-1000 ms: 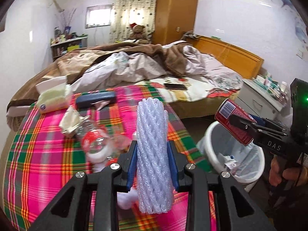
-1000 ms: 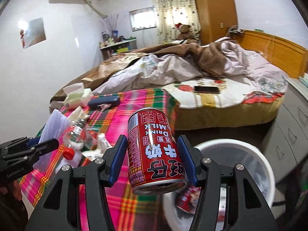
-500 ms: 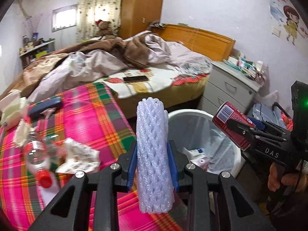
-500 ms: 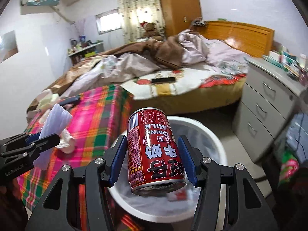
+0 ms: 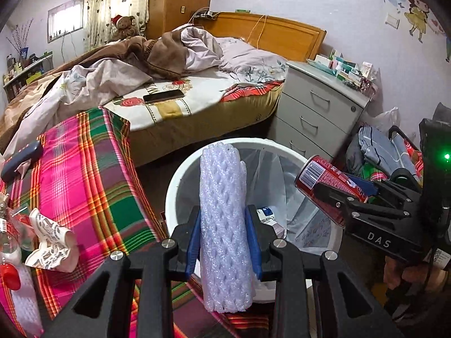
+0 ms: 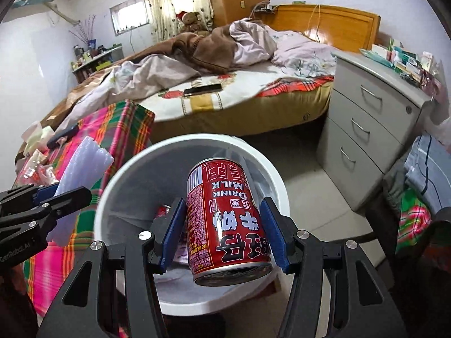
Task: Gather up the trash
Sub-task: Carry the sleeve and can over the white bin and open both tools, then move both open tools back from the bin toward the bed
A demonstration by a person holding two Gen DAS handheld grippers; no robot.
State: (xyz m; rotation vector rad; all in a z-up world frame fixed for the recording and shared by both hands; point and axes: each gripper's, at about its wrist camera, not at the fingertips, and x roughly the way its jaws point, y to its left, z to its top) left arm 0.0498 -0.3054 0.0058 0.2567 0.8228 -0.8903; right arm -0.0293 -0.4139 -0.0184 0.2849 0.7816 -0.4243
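Note:
My left gripper [image 5: 222, 239] is shut on a white foam net sleeve [image 5: 224, 225] and holds it upright over the near rim of the white trash bin [image 5: 180, 180]. My right gripper [image 6: 225, 231] has its pads apart around a red milk drink can [image 6: 225, 219]; the can tilts between them over the bin's [image 6: 118, 174] opening, with small gaps at both pads. In the left wrist view the can [image 5: 329, 177] sits at the right, above the bin's right rim. The left gripper with the sleeve [image 6: 81, 166] shows at the left of the right wrist view. The bin holds a liner and some trash.
A plaid-covered table [image 5: 84, 183] at the left carries a crumpled wrapper [image 5: 50, 239], a plastic bottle with a red cap [image 5: 8, 276] and a dark case [image 5: 22, 156]. A bed [image 5: 183, 90] lies behind, a grey drawer unit [image 5: 318, 118] to the right, with clothes bags [image 5: 380, 152] beside it.
Both grippers have moved right from over the table to above the bin. The right pads have spread and the can now tilts loose between them.

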